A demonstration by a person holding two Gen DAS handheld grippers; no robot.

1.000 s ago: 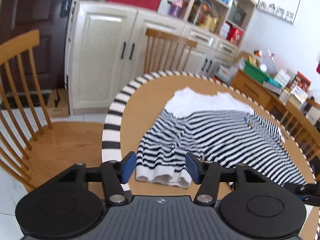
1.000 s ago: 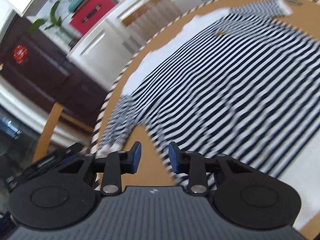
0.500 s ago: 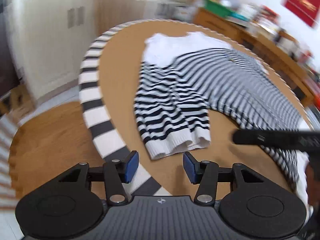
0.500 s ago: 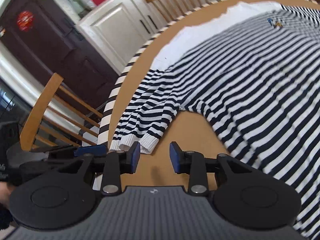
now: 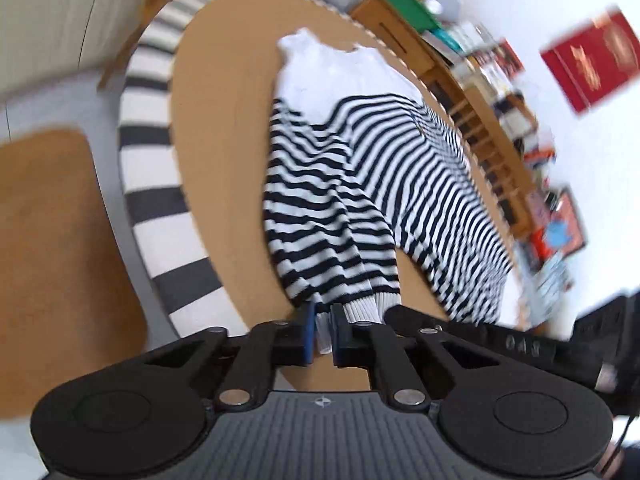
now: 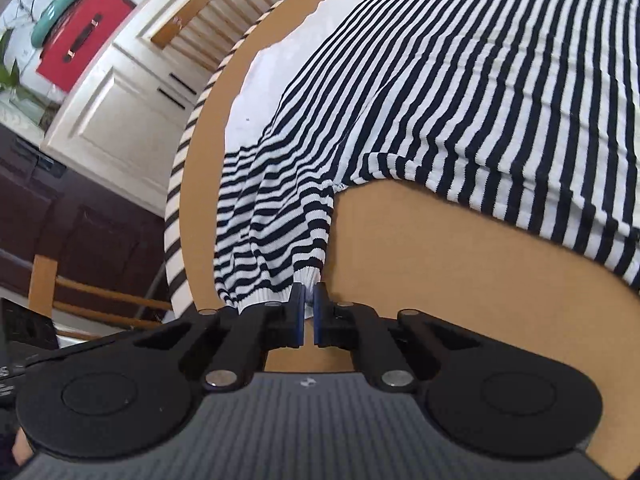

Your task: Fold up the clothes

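Observation:
A navy-and-white striped sweater (image 5: pixel 420 184) (image 6: pixel 480 80) lies spread on a round brown table (image 5: pixel 224 120) (image 6: pixel 400 248). Its near sleeve (image 5: pixel 320 216) (image 6: pixel 276 216) runs toward me and ends in a white ribbed cuff (image 5: pixel 368 304) (image 6: pixel 276 298). My left gripper (image 5: pixel 322 330) is shut on the cuff's left corner. My right gripper (image 6: pixel 308 312) is shut on the cuff's right corner. The sweater's white upper part (image 5: pixel 324 68) (image 6: pixel 272 80) lies at the far side.
The table has a black-and-white striped rim (image 5: pixel 144 152) (image 6: pixel 176 200). Wooden chairs (image 6: pixel 216 12) stand by white cabinets (image 6: pixel 120 92) beyond it. A chair seat (image 5: pixel 52 248) is at the left. A cluttered wooden shelf unit (image 5: pixel 460 68) stands at the far right.
Both grippers have moved in to the sleeve cuff and closed on it, one at each corner. Earlier both were open and short of the cuff.

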